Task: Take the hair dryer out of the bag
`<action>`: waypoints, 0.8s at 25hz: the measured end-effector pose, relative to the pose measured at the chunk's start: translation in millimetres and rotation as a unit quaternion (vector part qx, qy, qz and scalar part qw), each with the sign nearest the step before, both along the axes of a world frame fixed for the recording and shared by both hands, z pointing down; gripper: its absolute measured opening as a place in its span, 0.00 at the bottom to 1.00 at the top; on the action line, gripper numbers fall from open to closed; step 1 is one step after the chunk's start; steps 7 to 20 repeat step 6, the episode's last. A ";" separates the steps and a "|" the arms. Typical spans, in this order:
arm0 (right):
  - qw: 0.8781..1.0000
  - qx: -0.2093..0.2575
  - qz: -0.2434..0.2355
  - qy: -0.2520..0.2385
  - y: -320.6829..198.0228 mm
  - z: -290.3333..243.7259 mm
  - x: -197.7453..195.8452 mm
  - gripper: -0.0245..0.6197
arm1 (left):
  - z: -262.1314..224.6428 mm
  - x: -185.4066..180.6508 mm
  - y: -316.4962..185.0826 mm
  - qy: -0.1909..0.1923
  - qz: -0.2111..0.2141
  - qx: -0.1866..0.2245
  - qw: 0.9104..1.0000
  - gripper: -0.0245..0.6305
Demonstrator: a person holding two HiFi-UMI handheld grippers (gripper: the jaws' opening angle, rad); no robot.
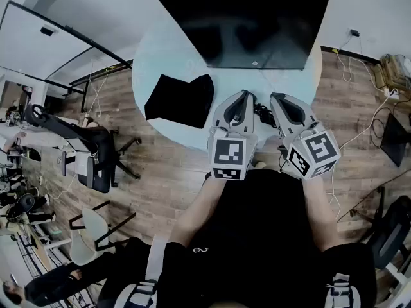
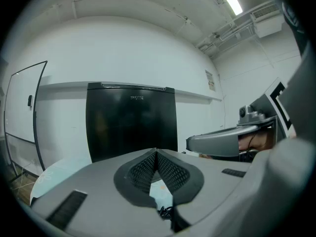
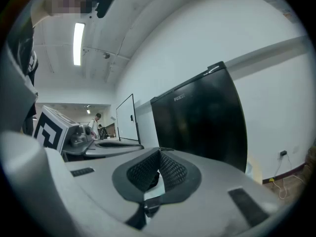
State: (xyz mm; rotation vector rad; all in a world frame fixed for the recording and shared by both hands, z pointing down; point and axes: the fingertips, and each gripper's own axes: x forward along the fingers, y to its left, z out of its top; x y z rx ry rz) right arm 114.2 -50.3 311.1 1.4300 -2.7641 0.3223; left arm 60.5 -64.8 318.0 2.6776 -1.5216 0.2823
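A black fabric bag (image 1: 180, 99) lies on the round pale-blue table (image 1: 160, 50), left of both grippers. No hair dryer shows in any view. My left gripper (image 1: 244, 95) and right gripper (image 1: 277, 97) hover side by side over the table's near edge, pointing toward the big black screen (image 1: 247, 18). Both are shut with nothing between the pads. In the left gripper view the ribbed pads meet at the tip of the left gripper (image 2: 156, 153), with the right gripper (image 2: 222, 142) beside it. The right gripper view shows the right gripper (image 3: 159, 153) shut the same way.
The black screen (image 2: 131, 120) stands at the table's far side. A small dark tangle (image 1: 262, 114) sits between the grippers. Office chairs (image 1: 96, 165) stand on the wood floor at left, cables (image 1: 359, 133) trail at right, and a whiteboard (image 3: 126, 120) stands further off.
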 end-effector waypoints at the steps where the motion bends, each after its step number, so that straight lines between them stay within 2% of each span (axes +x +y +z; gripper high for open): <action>1: 1.000 0.000 0.001 0.001 -1.2 0.2 0.8 0.04 | 0.6 0.8 -0.9 -0.001 0.001 0.000 1.000 0.04; 20: 1.000 0.002 -0.001 0.004 -10.4 1.7 1.9 0.04 | 4.5 1.4 -8.4 -0.002 0.003 -0.002 1.000 0.04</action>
